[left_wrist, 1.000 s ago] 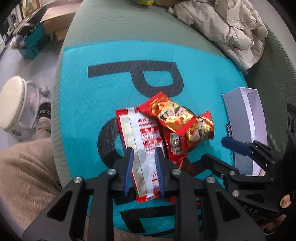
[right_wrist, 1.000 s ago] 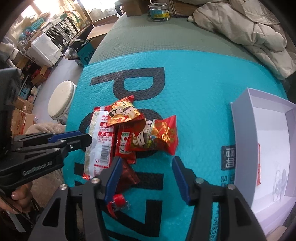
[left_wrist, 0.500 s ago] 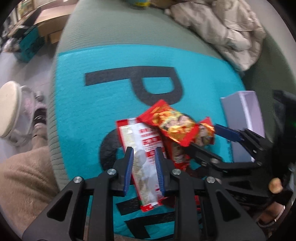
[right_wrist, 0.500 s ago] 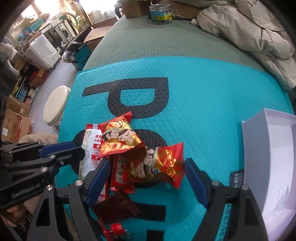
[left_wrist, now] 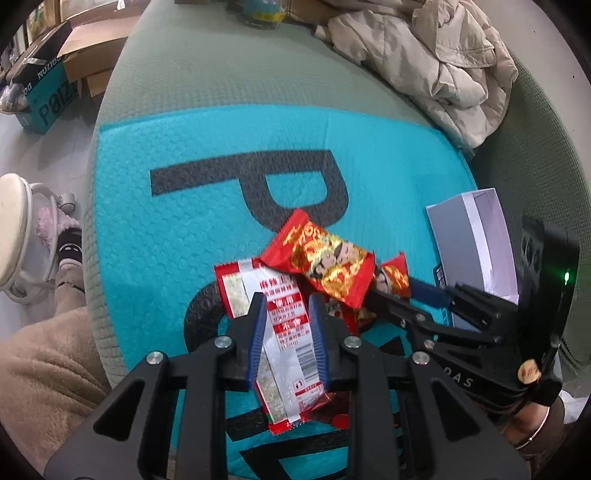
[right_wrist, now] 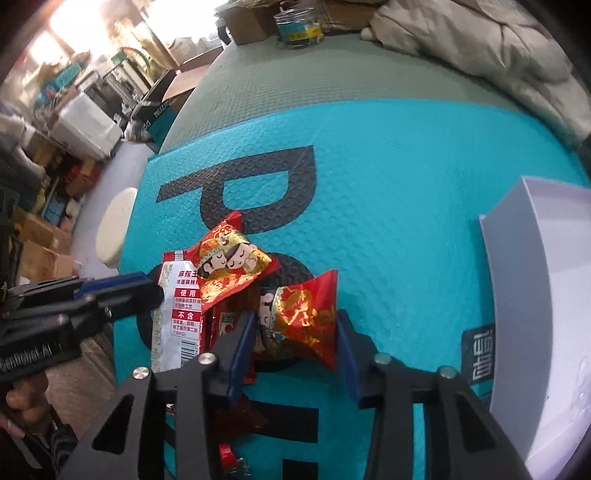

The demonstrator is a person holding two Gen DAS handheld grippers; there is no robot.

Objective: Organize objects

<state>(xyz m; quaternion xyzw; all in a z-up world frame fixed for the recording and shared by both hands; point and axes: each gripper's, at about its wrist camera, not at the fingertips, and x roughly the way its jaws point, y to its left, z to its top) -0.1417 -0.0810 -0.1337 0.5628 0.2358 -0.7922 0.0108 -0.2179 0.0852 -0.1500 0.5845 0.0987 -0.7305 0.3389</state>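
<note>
A pile of snack packets lies on a teal mat (left_wrist: 166,236). My left gripper (left_wrist: 286,301) is open, its fingers either side of a long red-and-silver packet (left_wrist: 284,332), also in the right wrist view (right_wrist: 177,310). A red-and-gold candy packet (left_wrist: 321,262) lies across the pile, seen too in the right wrist view (right_wrist: 229,262). My right gripper (right_wrist: 295,317) is open around a second red-and-gold packet (right_wrist: 299,317). A darker red sachet (right_wrist: 225,325) lies under them. The right gripper (left_wrist: 402,291) shows in the left wrist view.
A white open box (right_wrist: 532,295) stands at the right of the mat, also in the left wrist view (left_wrist: 476,240). A beige jacket (left_wrist: 436,62) lies at the back right. A glass jar (right_wrist: 297,27) stands at the far edge. A stool (left_wrist: 11,229) and cartons sit on the floor at left.
My right gripper has moved forward so its fingers now flank the right-hand red-and-gold packet. My left gripper has stayed over the long packet, shifted slightly forward along it.
</note>
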